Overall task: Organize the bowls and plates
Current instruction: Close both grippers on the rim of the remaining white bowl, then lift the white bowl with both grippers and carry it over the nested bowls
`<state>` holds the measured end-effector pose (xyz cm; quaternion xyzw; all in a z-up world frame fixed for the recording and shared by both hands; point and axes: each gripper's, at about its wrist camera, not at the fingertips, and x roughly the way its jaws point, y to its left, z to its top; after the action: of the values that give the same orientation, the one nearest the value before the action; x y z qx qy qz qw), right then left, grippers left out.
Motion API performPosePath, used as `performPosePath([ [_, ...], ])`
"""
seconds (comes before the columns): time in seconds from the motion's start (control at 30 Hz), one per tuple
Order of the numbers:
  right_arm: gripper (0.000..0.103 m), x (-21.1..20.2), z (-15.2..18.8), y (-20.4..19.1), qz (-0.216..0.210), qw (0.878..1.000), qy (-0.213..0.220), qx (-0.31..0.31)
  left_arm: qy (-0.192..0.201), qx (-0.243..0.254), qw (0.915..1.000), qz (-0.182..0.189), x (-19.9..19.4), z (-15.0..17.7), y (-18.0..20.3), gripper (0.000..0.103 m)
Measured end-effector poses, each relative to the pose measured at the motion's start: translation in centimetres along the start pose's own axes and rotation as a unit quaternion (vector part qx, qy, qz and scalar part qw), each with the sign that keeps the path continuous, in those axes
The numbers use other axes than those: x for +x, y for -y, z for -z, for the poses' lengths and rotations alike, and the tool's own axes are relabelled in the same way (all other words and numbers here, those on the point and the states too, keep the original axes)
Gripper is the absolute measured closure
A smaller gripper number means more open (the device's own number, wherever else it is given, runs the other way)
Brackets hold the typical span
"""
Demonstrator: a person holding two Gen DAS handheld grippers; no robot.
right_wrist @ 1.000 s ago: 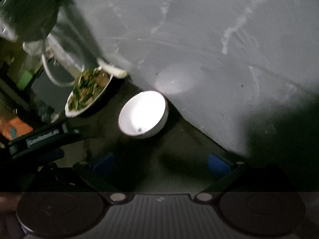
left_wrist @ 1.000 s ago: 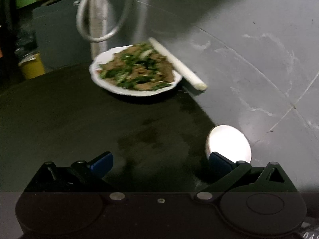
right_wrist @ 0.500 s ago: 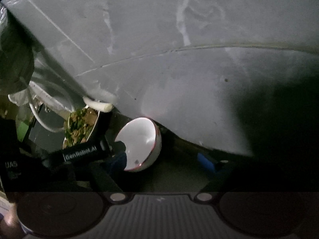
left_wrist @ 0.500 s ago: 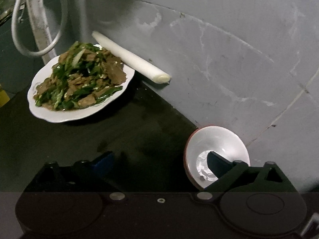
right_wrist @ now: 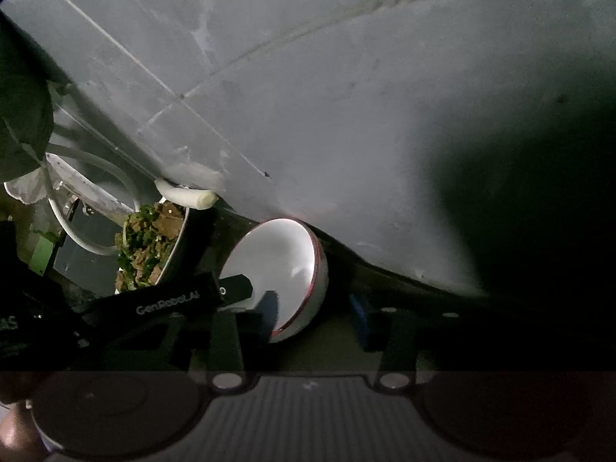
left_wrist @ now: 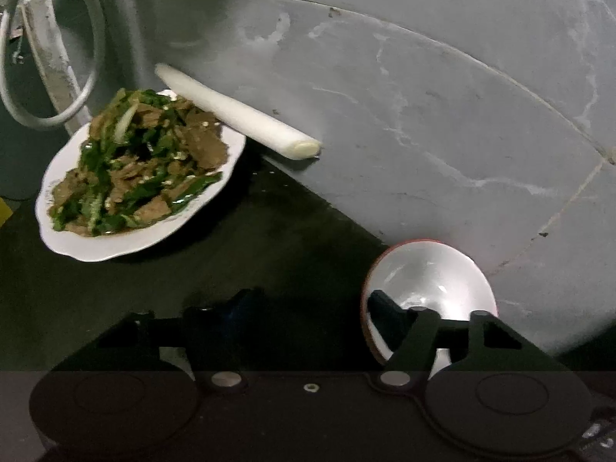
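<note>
Left finger inside the red-rimmed bowl

Right now the bowl [left_wrist: 427, 281] sits lower right of centre in the left wrist view, on the dark tabletop [left_wrist: 238, 265] close against the grey wall [left_wrist: 423, 115]. White glazed inside, thin red line round the rim, glare on the inner surface (a small speck near the bottom). It looks tilted, its mouth turned toward the camera. The left gripper [left_wrist: 308, 304] is spread wide: its right finger reaches over the near rim into the bowl, its left finger is out on the tabletop, well apart from the bowl. Nothing is pinched between them.

Upper left of that frame: a white scalloped plate [left_wrist: 96, 246] heaped with green peppers and brown meat slices, and a white stalk [left_wrist: 238, 115] lying along the foot of the wall, its far end just behind the plate. Pale hose loop [left_wrist: 50, 115] at the far left.

Right wrist view: bowl [right_wrist: 285, 254] at centre left, white outside too, red rim visible. The right gripper [right_wrist: 313, 312] is also wide apart, blue pads dim in shadow; the left pad overlaps the bowl's lower inner side, contact unclear. The plate [right_wrist: 154, 242] is left of the bowl, seen edge-on.
</note>
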<state>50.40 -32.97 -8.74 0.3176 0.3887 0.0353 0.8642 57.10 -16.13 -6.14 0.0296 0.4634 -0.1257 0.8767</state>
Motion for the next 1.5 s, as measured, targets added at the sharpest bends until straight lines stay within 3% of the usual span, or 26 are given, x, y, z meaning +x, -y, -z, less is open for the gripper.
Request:
performPosePath([
  [0.33, 0.075, 0.8, 0.1, -0.3, -0.016, 1.0, -0.002, -0.003, 0.01, 0.033, 0.9985, 0.042, 0.4, -0.1, 0.4, 0.067],
  [0.47, 0.076, 0.6, 0.0, -0.3, -0.015, 1.0, -0.004, -0.012, 0.009, 0.03, 0.9973, 0.066, 0.5, -0.1, 0.7, 0.09],
  [1.0, 0.082, -0.5, 0.2, -0.7, -0.024, 0.999, -0.017, -0.046, 0.005, 0.021, 0.998, 0.06, -1.4, 0.7, 0.7, 0.097],
  [1.5, 0.083, -8.2, 1.4, -3.7, -0.074, 0.993, 0.044, -0.085, 0.097, 0.034, 0.9933, 0.052, -11.6, 2.4, 1.3, 0.098],
])
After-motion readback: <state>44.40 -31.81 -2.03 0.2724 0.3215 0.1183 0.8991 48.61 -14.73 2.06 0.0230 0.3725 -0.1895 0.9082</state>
